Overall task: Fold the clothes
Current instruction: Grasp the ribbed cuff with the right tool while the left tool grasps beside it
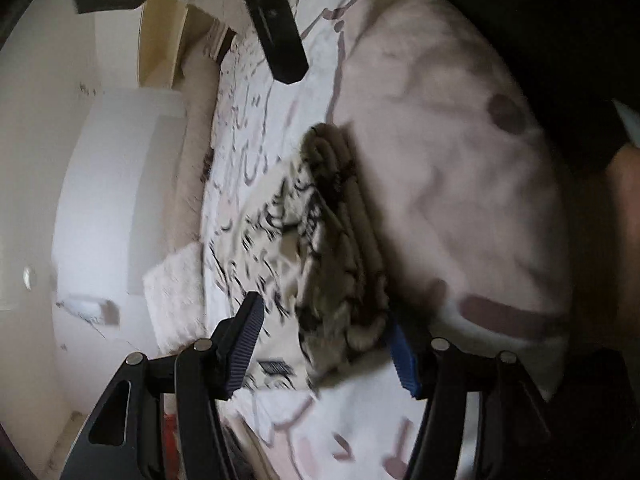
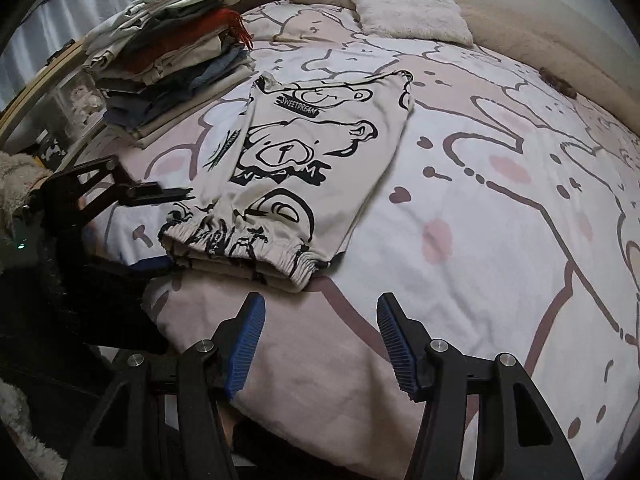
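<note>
A folded cream garment (image 2: pixel 304 160) with black bear prints lies on the pink-and-white bed cover (image 2: pixel 480 240). My left gripper (image 2: pixel 178 230) comes in from the left, open, its jaws straddling the garment's left corner near the elastic hem. In the left wrist view the thick folded edge of the garment (image 1: pixel 340 272) sits between the wide-apart fingers of the left gripper (image 1: pixel 324 348), and I cannot tell whether they touch it. My right gripper (image 2: pixel 320 340) is open and empty over the bed cover, just short of the elastic hem. One right fingertip (image 1: pixel 280 40) shows at the top.
A tall stack of folded clothes (image 2: pixel 172 60) stands at the back left of the bed by the wooden frame. A white fluffy pillow (image 2: pixel 408 4) lies at the head. A person's forearm (image 1: pixel 624 240) is at the right edge. Bare bed cover spreads to the right.
</note>
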`<control>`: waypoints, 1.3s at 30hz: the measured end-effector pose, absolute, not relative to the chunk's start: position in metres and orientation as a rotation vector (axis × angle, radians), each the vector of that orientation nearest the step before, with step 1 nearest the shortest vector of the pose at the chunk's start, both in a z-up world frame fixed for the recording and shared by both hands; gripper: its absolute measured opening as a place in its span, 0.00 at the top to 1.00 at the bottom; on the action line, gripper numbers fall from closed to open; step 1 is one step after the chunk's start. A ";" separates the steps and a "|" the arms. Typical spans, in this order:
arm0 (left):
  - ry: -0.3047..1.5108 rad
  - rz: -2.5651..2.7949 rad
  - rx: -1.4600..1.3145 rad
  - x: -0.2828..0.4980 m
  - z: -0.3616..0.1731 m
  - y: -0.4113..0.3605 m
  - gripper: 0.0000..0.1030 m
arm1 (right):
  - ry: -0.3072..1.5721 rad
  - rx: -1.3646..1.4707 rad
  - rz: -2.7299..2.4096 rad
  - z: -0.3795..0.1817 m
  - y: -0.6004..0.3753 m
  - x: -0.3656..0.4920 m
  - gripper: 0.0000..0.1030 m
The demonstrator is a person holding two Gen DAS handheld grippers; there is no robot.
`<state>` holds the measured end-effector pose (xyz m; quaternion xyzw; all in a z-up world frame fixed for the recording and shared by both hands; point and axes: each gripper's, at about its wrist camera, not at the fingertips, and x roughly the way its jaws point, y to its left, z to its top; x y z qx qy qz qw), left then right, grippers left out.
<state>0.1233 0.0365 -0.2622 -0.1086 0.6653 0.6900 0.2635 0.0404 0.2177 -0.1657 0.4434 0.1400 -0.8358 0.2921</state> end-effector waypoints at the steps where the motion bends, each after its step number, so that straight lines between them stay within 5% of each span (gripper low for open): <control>1: 1.806 1.862 -0.273 0.123 -0.263 0.038 0.42 | 0.405 1.161 -2.235 -0.164 0.216 0.043 0.43; 6: 1.722 1.889 -0.324 0.114 -0.253 0.043 0.43 | 0.565 1.053 -2.265 -0.154 0.208 0.054 0.43; 9: 1.491 1.995 -0.504 0.096 -0.228 0.040 0.70 | 0.843 0.949 -2.197 -0.158 0.189 0.070 0.43; 12: 1.203 2.081 -0.713 0.071 -0.204 0.036 0.79 | 1.106 0.785 -2.115 -0.171 0.172 0.086 0.38; 17: 0.856 2.123 -0.923 0.041 -0.184 0.032 0.81 | 1.543 0.401 -2.000 -0.214 0.145 0.103 0.36; 22: 0.811 2.132 -0.902 0.056 -0.182 0.037 0.81 | 1.772 0.174 -1.860 -0.255 0.134 0.094 0.36; 25: 0.914 2.100 -0.853 0.061 -0.186 0.043 0.82 | 1.766 0.139 -1.833 -0.255 0.131 0.082 0.41; 26: 0.932 2.091 -0.846 0.060 -0.185 0.042 0.82 | 1.763 0.138 -1.814 -0.252 0.131 0.078 0.53; 27: 0.944 2.083 -0.837 0.064 -0.183 0.042 0.83 | 1.766 0.156 -1.789 -0.248 0.130 0.074 0.85; 39: 0.752 2.096 -0.781 0.136 -0.086 0.047 0.83 | 1.592 0.372 -1.693 -0.117 0.166 0.127 0.85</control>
